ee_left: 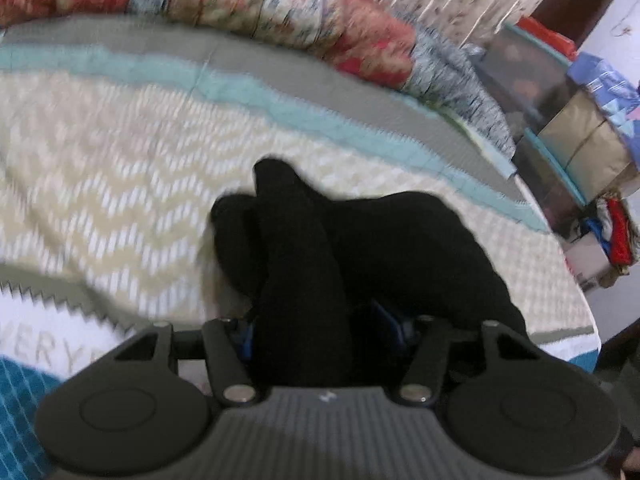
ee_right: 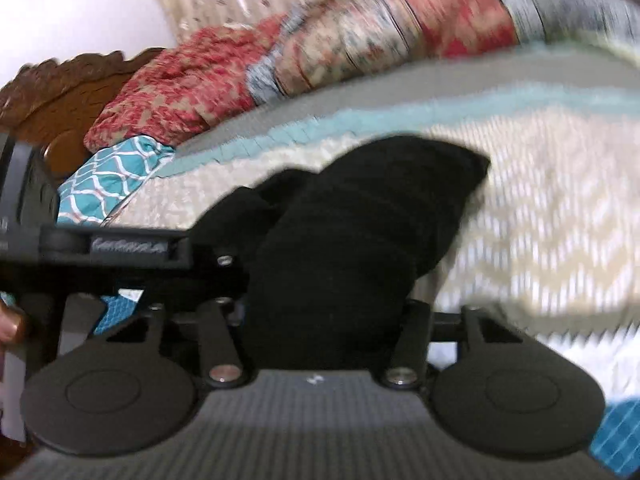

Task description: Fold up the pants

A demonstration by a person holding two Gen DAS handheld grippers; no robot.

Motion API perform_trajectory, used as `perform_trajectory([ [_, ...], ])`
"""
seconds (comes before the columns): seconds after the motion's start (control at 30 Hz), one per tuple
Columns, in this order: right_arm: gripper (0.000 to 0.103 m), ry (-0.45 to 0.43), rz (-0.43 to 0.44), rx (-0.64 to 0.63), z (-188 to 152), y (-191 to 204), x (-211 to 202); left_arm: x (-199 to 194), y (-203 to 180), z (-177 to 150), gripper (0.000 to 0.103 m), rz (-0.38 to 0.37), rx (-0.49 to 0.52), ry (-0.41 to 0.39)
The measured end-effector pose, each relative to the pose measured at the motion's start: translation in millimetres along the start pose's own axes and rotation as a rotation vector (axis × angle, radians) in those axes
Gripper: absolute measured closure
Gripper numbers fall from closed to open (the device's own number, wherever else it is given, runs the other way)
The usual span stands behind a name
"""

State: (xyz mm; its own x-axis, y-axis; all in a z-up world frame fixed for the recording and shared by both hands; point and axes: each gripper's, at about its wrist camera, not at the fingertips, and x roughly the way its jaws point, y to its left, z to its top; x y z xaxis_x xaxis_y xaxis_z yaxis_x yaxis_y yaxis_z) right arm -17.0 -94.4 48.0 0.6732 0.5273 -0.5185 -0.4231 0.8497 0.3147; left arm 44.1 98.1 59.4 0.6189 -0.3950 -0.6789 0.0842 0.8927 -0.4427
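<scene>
Left wrist view: left gripper [ee_left: 308, 320] is clamped on bunched black pants [ee_left: 360, 240], lifted off the chevron bedspread [ee_left: 100, 168]. Right gripper [ee_right: 324, 312] likewise grips the pants [ee_right: 360, 220]. Best keep both 2 grips level, spreading the cloth taut before laying it.

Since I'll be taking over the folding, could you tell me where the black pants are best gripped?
Likely by an edge of the black pants, approached low from the near side: bunched cloth fills both the left gripper and right gripper, draping onto the bedspread.
</scene>
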Motion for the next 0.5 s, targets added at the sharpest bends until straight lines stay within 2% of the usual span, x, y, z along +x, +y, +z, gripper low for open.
perform_trajectory([
  [0.13,0.057,-0.139,-0.026,-0.096,29.6,-1.1,-5.8,-24.3,-25.3,32.8,0.05,-0.022,0.062,-0.145],
  [0.27,0.057,-0.278,-0.056,-0.161,71.7,-19.7,-4.8,-25.5,-49.2,84.3,0.048,-0.054,0.13,-0.239],
  [0.37,0.056,-0.341,-0.073,-0.183,109.2,-44.8,13.2,-6.8,-67.9,127.3,0.048,-0.051,0.176,-0.279],
  [0.5,0.056,-0.382,-0.1,-0.194,146.7,-90.0,45.1,37.8,-82.0,173.5,0.047,-0.045,0.212,-0.297],
])
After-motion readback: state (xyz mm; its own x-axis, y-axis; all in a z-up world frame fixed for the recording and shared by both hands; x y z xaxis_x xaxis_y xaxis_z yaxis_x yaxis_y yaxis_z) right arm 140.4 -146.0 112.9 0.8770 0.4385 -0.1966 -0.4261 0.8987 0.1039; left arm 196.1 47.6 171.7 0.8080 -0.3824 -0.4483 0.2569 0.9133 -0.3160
